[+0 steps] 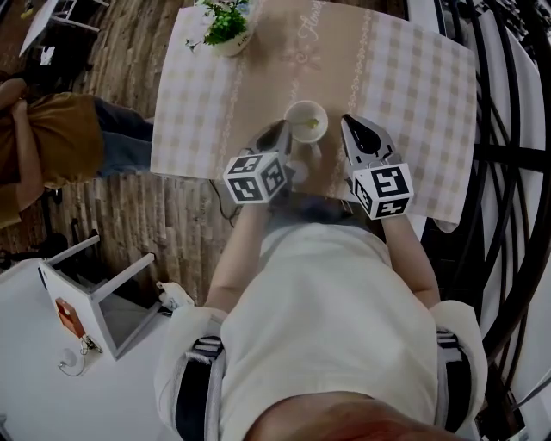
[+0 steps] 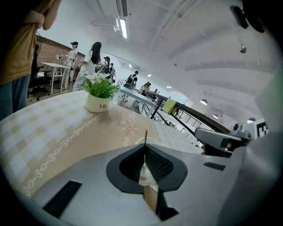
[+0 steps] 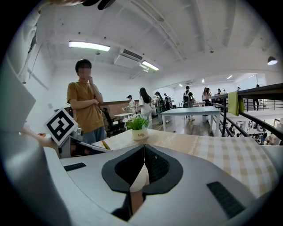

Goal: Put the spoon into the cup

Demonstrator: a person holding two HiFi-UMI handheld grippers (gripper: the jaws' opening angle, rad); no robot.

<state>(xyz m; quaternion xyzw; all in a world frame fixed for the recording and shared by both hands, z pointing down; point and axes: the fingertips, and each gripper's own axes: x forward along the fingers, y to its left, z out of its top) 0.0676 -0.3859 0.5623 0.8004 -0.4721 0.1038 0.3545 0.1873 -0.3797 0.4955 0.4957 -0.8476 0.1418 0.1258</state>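
The person wears a cream short-sleeved shirt [image 1: 336, 301] and white padded shoulder pieces [image 1: 194, 344] crossed by dark striped straps. The left gripper [image 1: 280, 131] and right gripper [image 1: 348, 122] look alike: pale grey shell, black ribbed jaw lining, and a cube [image 1: 256, 177] of black-and-white square markers.

Head view looks steeply down; gripper views skim low over table [image 2: 53, 132], all apparently sharing plant [image 3: 138, 124]

Bright open hall, white ceiling [image 3: 190, 44], wood-plank floor [image 1: 129, 224]
Table [image 1: 413, 86] under a checked cloth sits at 12 o'clock, with a little potted plant [image 1: 225, 26] on its far edge. Some white stool thing [image 1: 99, 297] at 8, black railing [image 1: 508, 172] over at 3, strip light [image 3: 88, 46] glowing overhead.
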